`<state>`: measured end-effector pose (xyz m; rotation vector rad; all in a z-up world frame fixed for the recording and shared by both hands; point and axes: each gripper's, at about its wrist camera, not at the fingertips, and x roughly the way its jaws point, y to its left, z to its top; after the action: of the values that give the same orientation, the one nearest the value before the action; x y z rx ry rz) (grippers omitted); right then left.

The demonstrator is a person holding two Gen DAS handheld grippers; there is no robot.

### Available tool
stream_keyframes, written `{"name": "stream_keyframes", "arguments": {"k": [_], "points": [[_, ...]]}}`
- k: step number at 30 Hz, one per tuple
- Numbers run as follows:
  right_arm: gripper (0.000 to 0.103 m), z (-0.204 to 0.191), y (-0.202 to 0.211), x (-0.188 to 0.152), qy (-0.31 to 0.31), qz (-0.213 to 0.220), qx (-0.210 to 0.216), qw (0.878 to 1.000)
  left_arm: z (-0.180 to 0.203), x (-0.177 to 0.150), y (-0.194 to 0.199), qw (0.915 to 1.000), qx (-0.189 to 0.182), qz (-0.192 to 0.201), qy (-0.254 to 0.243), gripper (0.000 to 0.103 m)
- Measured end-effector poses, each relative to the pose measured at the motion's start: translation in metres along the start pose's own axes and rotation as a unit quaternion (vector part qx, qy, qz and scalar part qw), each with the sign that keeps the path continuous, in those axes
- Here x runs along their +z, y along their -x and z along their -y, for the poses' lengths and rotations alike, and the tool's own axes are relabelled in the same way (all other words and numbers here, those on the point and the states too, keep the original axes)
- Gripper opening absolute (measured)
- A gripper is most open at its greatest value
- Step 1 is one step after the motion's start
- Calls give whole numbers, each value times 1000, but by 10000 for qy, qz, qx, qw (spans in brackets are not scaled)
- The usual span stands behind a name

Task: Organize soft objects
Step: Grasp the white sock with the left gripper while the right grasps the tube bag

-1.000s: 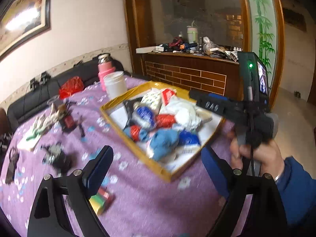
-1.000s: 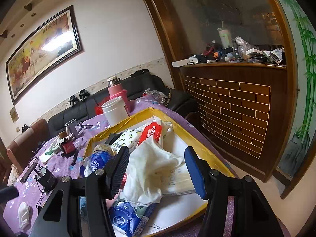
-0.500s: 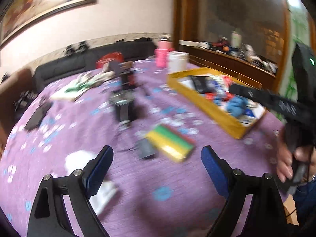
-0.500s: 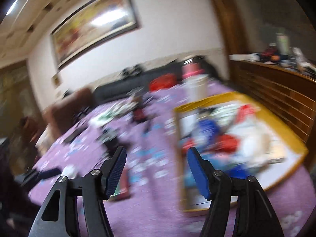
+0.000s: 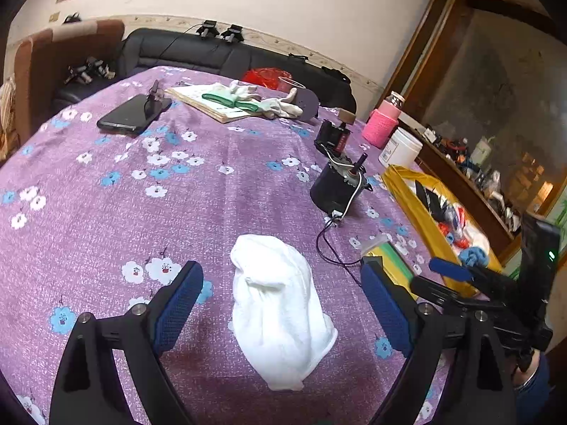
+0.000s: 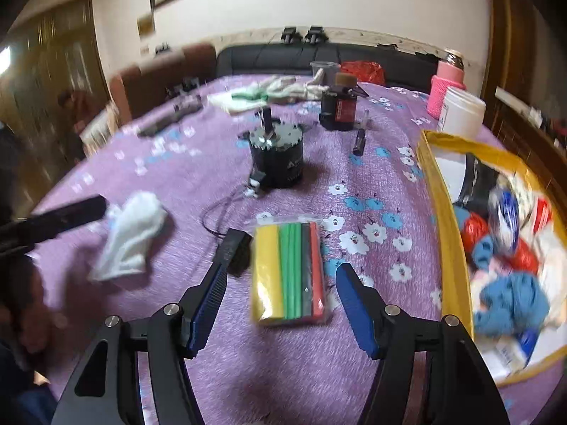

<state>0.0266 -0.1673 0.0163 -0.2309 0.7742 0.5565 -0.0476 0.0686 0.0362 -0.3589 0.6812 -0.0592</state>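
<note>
A crumpled white cloth (image 5: pixel 280 304) lies on the purple flowered tablecloth, straight between the spread fingers of my left gripper (image 5: pixel 281 301), which is open and does not press on it. In the right wrist view a clear packet of yellow, green, black and red strips (image 6: pixel 288 272) lies flat between the fingers of my right gripper (image 6: pixel 281 306), also open and not touching it. The white cloth (image 6: pixel 131 237) shows there at the left. The yellow tray (image 6: pixel 446 248) at the right holds several soft things, blue, red and white.
A black motor (image 6: pixel 278 159) with a thin cable stands mid-table, and a small black block (image 6: pixel 237 251) lies beside the packet. Farther back are a red-black box (image 6: pixel 338 109), a phone (image 5: pixel 131 115), a book with gloves (image 5: pixel 226 104), a pink bottle (image 5: pixel 382 124) and a white jar (image 5: pixel 400 148).
Both grippers swung away from the yellow tray to the left across the table. The left now frames the white cloth, the right the coloured packet. The right jaws stand slightly wider.
</note>
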Motion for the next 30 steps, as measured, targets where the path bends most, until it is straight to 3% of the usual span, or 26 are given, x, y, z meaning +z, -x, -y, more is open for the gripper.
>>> {"name": "stream_keyframes", "arguments": {"k": [2,6,8,9,16,18,20,22,25,30], "points": [[69,0,-12,3,39,-176,-160,9997,7,-1,-3,9999,51,-39,-157,90],[68,9,-30,3,-155,-459,46,9988,10,-2,-8,9993,219,-147,-260,90],[52,10,-34,2,-175,-499,112,9985,9,-2,-12,9989,331,-255,-226,90],[44,10,-31,3,-154,-402,92,9990,8,-1,-15,9985,400,-320,-200,90],[42,53,-25,1,-1157,113,364,9925,14,4,-44,9898,1085,-881,-267,90],[42,64,-24,0,-1409,204,568,9882,19,5,-51,9879,1205,-894,-386,81],[42,64,-21,1,-1387,270,548,9885,24,5,-60,9851,1270,-1017,-562,52],[42,60,-18,1,-1309,324,561,9893,28,4,-65,9822,1397,-1058,-671,45],[42,54,-13,2,-1176,434,593,9903,29,5,-64,9834,1330,-1034,-674,21],[42,52,-6,3,-1102,658,554,9902,33,10,-54,9896,986,-843,-616,19]]}}
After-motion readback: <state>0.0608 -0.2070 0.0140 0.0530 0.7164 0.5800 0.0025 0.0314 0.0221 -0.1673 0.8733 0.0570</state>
